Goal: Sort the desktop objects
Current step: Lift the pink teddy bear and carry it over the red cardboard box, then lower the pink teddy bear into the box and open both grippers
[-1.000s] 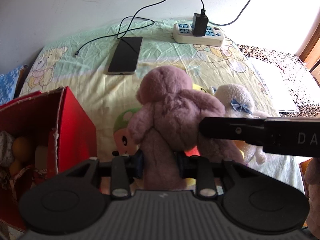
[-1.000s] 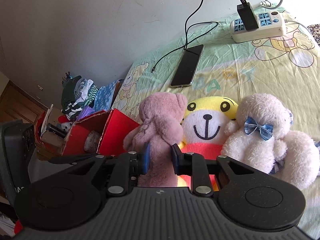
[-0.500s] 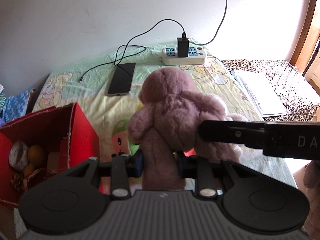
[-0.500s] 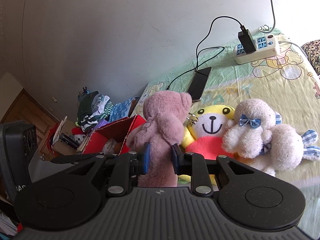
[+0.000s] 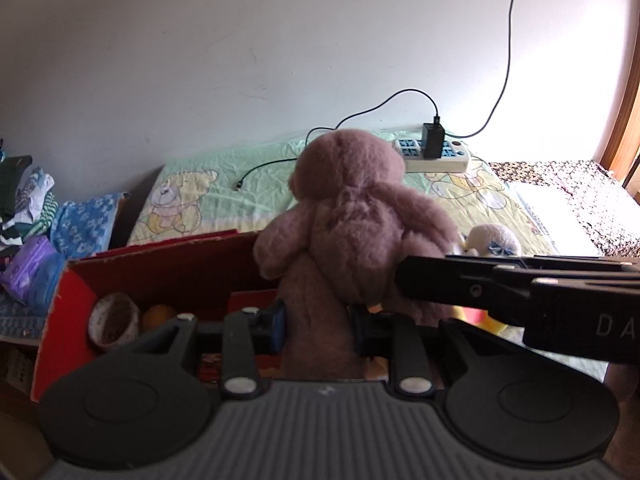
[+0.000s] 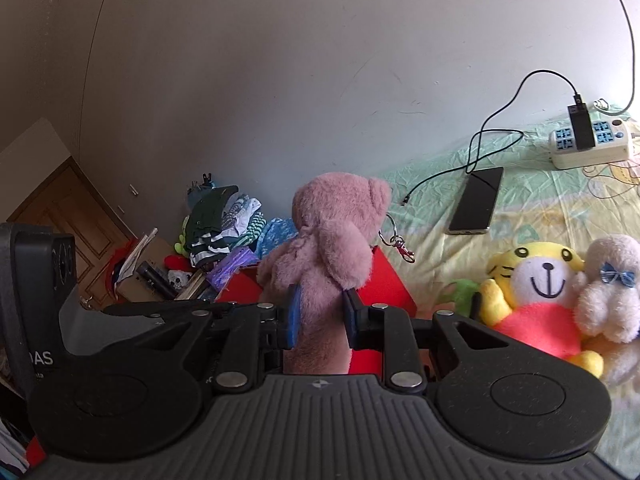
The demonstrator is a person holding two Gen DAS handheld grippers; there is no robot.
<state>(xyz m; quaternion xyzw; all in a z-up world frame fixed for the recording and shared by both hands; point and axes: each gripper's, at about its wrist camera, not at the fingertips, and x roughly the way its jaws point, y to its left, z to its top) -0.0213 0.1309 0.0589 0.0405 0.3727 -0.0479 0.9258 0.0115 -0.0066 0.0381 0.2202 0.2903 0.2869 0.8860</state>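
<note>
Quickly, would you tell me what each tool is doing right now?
Left tool: shut on the pink plush bear.
Right tool: shut on the same bear.

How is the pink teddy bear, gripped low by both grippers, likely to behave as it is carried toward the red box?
The pink teddy bear is plush, so probably light for its size and not fragile. The right gripper and left gripper pinch its narrow lower body, so the fur likely compresses. Its head and arms may flop above the red box.

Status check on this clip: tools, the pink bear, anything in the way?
Both tools, left and right, shut on pink bear. Bear held above red box. Nothing blocking.
</note>
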